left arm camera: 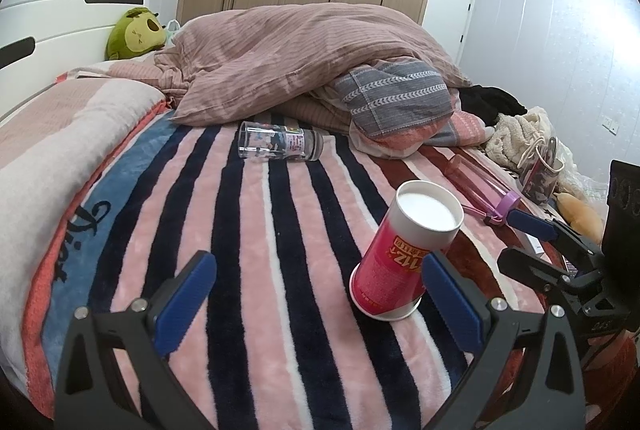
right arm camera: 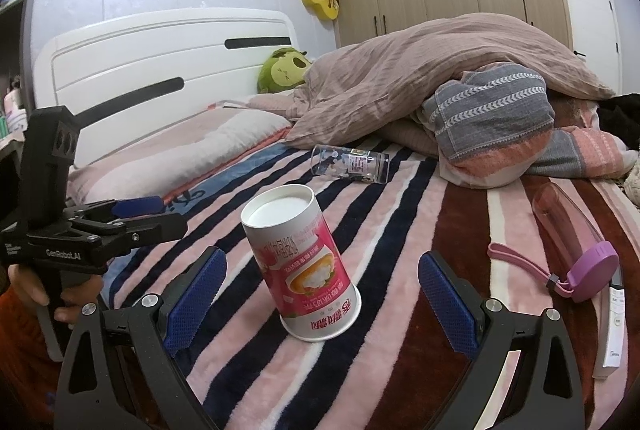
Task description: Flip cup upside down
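Note:
A pink and white paper cup (left arm camera: 394,258) stands upside down on the striped blanket (left arm camera: 248,270), its white base up and its rim on the blanket, leaning a little. My left gripper (left arm camera: 316,294) is open and empty; the cup stands just inside its right finger. In the right wrist view the cup (right arm camera: 304,266) stands between the wide-open fingers of my right gripper (right arm camera: 322,294), touching neither. The right gripper also shows at the right edge of the left wrist view (left arm camera: 552,230), the left gripper at the left of the right wrist view (right arm camera: 132,213).
A clear glass (left arm camera: 280,146) lies on its side farther up the bed. A pink bottle with a purple lid (right arm camera: 576,250) lies to the right, with a white remote (right arm camera: 614,326) beside it. A heaped duvet (left arm camera: 304,53) and pillows fill the back.

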